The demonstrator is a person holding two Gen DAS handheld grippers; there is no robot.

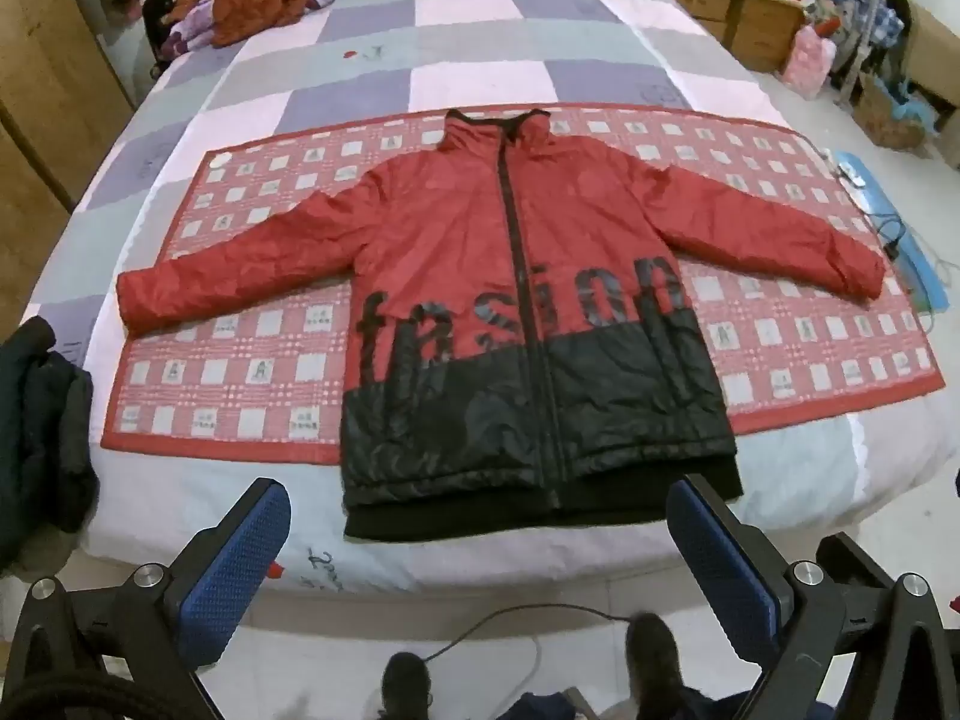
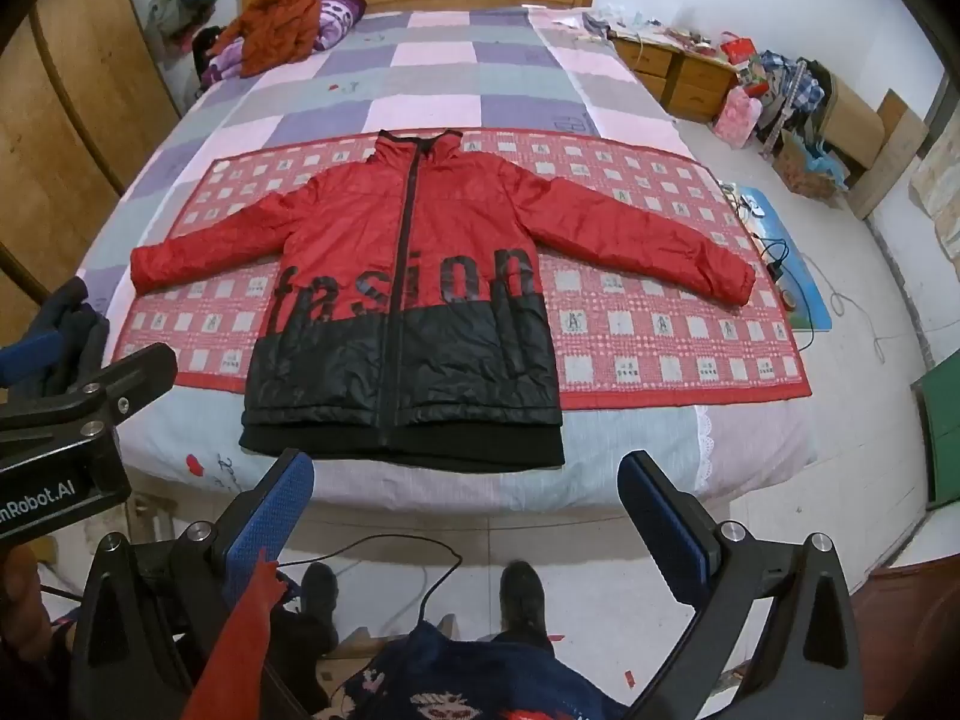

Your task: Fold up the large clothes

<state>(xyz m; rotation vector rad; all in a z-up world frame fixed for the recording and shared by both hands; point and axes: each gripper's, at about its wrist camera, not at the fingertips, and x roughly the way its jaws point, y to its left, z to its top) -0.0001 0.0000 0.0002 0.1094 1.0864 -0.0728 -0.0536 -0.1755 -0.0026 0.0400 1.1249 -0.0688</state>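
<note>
A red and black puffer jacket (image 1: 516, 312) lies flat and zipped on a red patterned mat (image 1: 240, 384) on the bed, sleeves spread out, hem toward me. It also shows in the right wrist view (image 2: 408, 300). My left gripper (image 1: 480, 564) is open and empty, held back from the bed's front edge, below the jacket's hem. My right gripper (image 2: 468, 522) is open and empty, also back from the bed edge below the hem. The left gripper's body (image 2: 66, 420) shows at the left of the right wrist view.
The bed (image 1: 480, 36) has a checked purple and pink cover. Dark clothes (image 1: 42, 432) lie at its front left corner, an orange jacket (image 2: 276, 24) near the headboard. Wooden cabinets (image 2: 672, 72) and clutter stand at the right. A cable (image 2: 372, 546) and my feet are on the floor.
</note>
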